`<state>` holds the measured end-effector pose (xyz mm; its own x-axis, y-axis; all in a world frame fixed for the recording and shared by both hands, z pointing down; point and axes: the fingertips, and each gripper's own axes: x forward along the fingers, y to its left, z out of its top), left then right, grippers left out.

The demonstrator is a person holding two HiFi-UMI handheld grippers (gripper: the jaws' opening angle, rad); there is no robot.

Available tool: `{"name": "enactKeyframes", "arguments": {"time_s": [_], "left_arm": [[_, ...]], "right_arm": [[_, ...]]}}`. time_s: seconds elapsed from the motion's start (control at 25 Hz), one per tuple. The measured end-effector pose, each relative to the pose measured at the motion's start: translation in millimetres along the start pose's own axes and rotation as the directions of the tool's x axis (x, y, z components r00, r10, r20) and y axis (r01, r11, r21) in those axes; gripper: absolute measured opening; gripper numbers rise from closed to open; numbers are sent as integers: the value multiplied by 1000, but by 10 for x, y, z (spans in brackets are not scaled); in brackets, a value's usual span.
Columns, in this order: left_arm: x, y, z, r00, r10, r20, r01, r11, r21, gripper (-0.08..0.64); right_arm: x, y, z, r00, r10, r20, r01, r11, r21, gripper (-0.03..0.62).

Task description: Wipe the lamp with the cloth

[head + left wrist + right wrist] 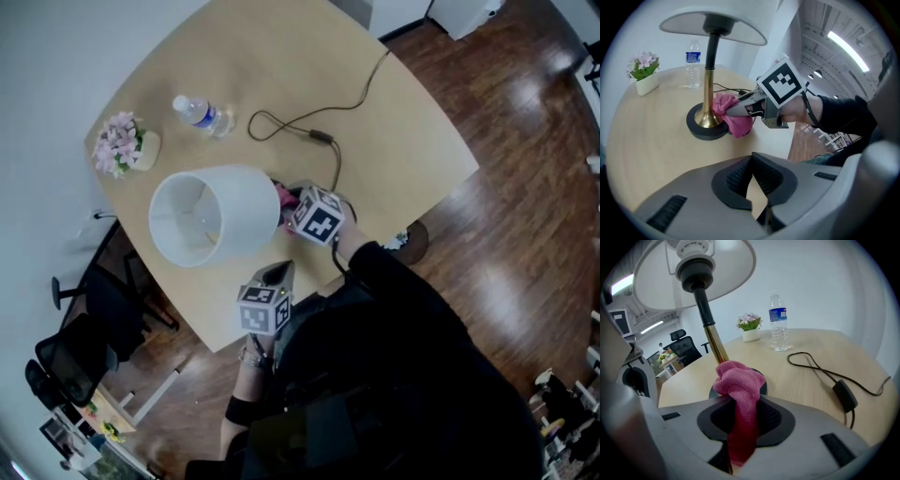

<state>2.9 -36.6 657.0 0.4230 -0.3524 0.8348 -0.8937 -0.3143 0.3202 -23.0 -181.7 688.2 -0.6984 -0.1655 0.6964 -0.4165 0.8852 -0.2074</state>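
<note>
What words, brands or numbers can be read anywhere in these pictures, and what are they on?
No text is legible anywhere.
On the water bottle, the blue label bears print too small and blurred to read.
On the marker cube, there are only black-and-white square patterns, no letters or numbers.

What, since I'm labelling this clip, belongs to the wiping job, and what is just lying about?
Job: lamp, pink cloth, right gripper shut on the cloth.
Lying about: water bottle, potted flowers; left gripper shut, empty.
</note>
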Motion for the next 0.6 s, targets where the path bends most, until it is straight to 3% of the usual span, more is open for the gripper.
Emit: {"name": "enactKeyframes", "arguments": {"time_s": [0.24,0.4,0.52,0.6], "left_arm": [[297,-145,308,998,58,-27,-59,998,-36,4],[375,-238,403,996,66,-53,-68,997,-41,3],[407,-274,399,995,65,-73,-68,997,-36,5],[428,-265,366,995,58,-84,-62,997,-46,5]], "right_arm": [[75,-211,137,993,118,3,-117,992,-54,97],[60,-363,372,974,222,37,-215,967,-133,97],[115,-516,661,949,310,51,-290,927,-239,97],[215,-531,869,924,381,20,-354,876,-328,97]]}}
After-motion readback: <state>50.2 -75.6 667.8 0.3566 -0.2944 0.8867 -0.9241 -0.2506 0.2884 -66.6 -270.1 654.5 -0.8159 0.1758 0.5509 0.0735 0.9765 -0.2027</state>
